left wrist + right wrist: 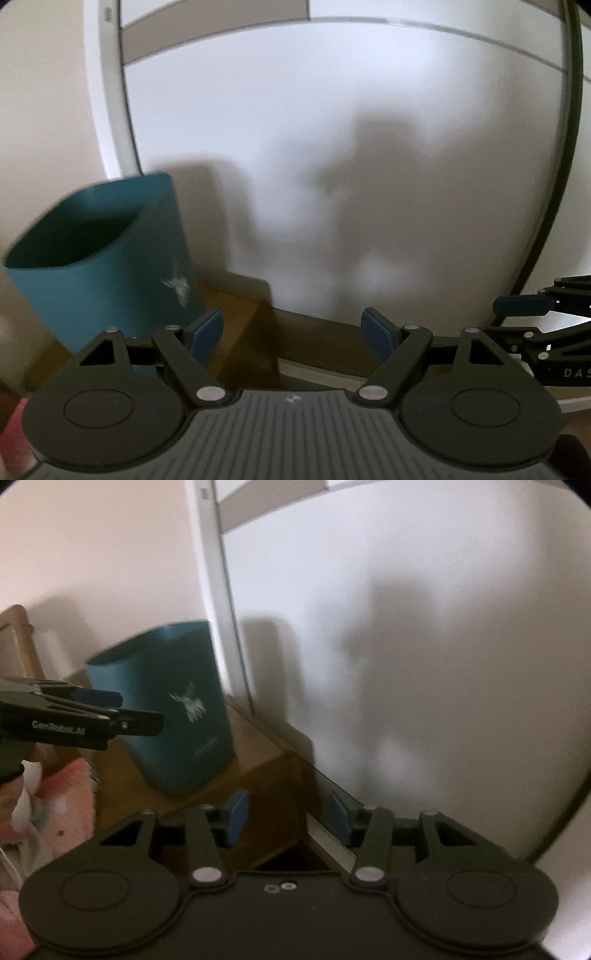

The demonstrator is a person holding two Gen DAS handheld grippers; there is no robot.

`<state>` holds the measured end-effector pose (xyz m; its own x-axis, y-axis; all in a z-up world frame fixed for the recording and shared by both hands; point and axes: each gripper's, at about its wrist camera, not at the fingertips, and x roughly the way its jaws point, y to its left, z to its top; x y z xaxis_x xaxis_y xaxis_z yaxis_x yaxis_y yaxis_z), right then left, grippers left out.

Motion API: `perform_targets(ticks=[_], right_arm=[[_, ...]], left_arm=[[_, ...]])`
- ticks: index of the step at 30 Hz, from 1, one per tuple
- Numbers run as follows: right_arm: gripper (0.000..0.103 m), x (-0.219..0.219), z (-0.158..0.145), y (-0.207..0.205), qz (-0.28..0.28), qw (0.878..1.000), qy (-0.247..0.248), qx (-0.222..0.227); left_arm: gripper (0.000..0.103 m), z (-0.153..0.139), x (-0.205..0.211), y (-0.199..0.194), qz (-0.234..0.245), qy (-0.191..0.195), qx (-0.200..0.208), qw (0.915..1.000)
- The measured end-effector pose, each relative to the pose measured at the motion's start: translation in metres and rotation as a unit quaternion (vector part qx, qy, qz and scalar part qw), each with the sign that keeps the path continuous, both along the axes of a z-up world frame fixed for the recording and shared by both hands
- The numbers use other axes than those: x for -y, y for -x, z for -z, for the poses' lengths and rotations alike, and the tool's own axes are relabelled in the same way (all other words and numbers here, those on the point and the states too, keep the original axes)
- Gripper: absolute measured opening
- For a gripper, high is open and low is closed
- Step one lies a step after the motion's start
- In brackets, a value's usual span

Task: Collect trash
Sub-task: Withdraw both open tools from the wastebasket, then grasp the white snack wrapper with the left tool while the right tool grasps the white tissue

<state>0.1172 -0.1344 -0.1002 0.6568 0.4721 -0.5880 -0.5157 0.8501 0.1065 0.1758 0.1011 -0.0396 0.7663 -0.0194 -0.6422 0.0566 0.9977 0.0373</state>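
While both grippers gape empty, bin (99, 258) sits left.

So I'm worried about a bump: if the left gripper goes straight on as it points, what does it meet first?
Probably the white door panel ahead; the open left gripper points right of the teal bin. Depth is unclear.

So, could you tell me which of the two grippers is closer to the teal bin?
The left gripper: the teal bin sits just past its fingers, whereas the right gripper is farther off.
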Motion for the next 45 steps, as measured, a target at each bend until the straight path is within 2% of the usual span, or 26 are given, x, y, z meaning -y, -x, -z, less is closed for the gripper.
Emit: perform_targets(ticks=[3, 7, 14, 15, 17, 22, 26, 29, 35, 38, 41, 45], right_arm=[[0.049, 0.013, 0.029, -0.007, 0.019, 1.0, 0.007, -0.014], [0.049, 0.029, 0.077, -0.021, 0.046, 0.998, 0.014, -0.045], [0.05, 0.056, 0.175, -0.052, 0.088, 0.988, 0.042, -0.116], [0.05, 0.058, 0.187, -0.054, 0.091, 0.987, 0.044, -0.124], [0.05, 0.065, 0.216, -0.061, 0.099, 0.983, 0.055, -0.144], [0.05, 0.071, 0.283, -0.073, 0.105, 0.974, 0.087, -0.184], [0.05, 0.078, 0.343, -0.085, 0.126, 0.958, 0.105, -0.235], [0.05, 0.076, 0.382, -0.098, 0.137, 0.947, 0.115, -0.267], [0.05, 0.069, 0.446, -0.124, 0.142, 0.931, 0.133, -0.309], [0.05, 0.062, 0.462, -0.144, 0.131, 0.931, 0.127, -0.317], [0.05, 0.051, 0.475, -0.161, 0.115, 0.933, 0.127, -0.315], [0.05, 0.032, 0.491, -0.182, 0.09, 0.936, 0.124, -0.316]], left_arm=[[0.082, 0.026, 0.012, -0.008, 0.01, -0.002, -0.006, 0.9999], [0.082, 0.064, 0.017, -0.024, 0.011, 0.024, -0.017, 0.9995], [0.082, 0.144, 0.015, -0.056, -0.027, 0.034, -0.033, 0.9985], [0.084, 0.158, 0.013, -0.063, -0.032, 0.037, -0.039, 0.998], [0.102, 0.18, 0.01, -0.074, -0.039, 0.045, -0.049, 0.997], [0.103, 0.241, 0.008, -0.099, -0.045, 0.041, -0.067, 0.9959], [0.103, 0.304, 0.01, -0.117, -0.041, 0.031, -0.122, 0.9913], [0.103, 0.355, 0.007, -0.128, -0.046, 0.042, -0.17, 0.9834], [0.103, 0.451, 0.005, -0.151, -0.076, 0.032, -0.257, 0.963], [0.103, 0.497, 0.002, -0.159, -0.097, 0.028, -0.295, 0.9501], [0.103, 0.539, -0.004, -0.164, -0.115, 0.045, -0.332, 0.9353], [0.103, 0.591, -0.016, -0.166, -0.149, 0.07, -0.384, 0.9085]])
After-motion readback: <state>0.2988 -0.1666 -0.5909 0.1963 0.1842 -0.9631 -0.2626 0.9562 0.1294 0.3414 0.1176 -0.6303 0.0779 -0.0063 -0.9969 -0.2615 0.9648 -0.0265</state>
